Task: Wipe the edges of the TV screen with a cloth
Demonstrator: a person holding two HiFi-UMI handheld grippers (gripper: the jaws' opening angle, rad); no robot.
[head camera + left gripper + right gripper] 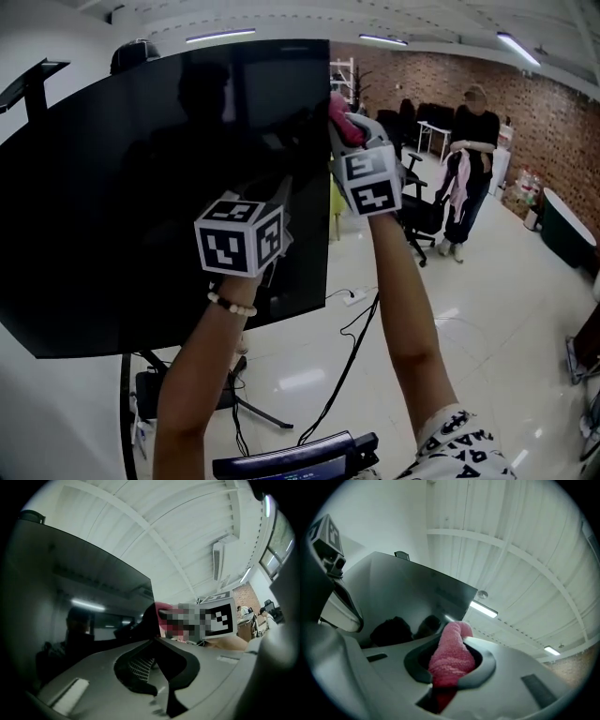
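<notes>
A big black TV screen (141, 187) stands on a stand and fills the left of the head view. My right gripper (351, 127) is shut on a pink cloth (341, 116), which lies against the screen's right edge near the top corner. In the right gripper view the cloth (450, 656) sticks out between the jaws, with the screen (408, 597) just beyond. My left gripper (281, 199) hovers in front of the screen's lower right part. Its jaws look shut and hold nothing (152, 667). The left gripper view also catches the screen (84, 597) and the cloth (161, 610).
A person (473, 141) stands at the back right holding a pink garment, near office chairs (422, 211). Cables (352, 337) run over the glossy floor below the screen. The stand's base (150, 394) is at the lower left, and a dark device (300, 457) lies at the bottom.
</notes>
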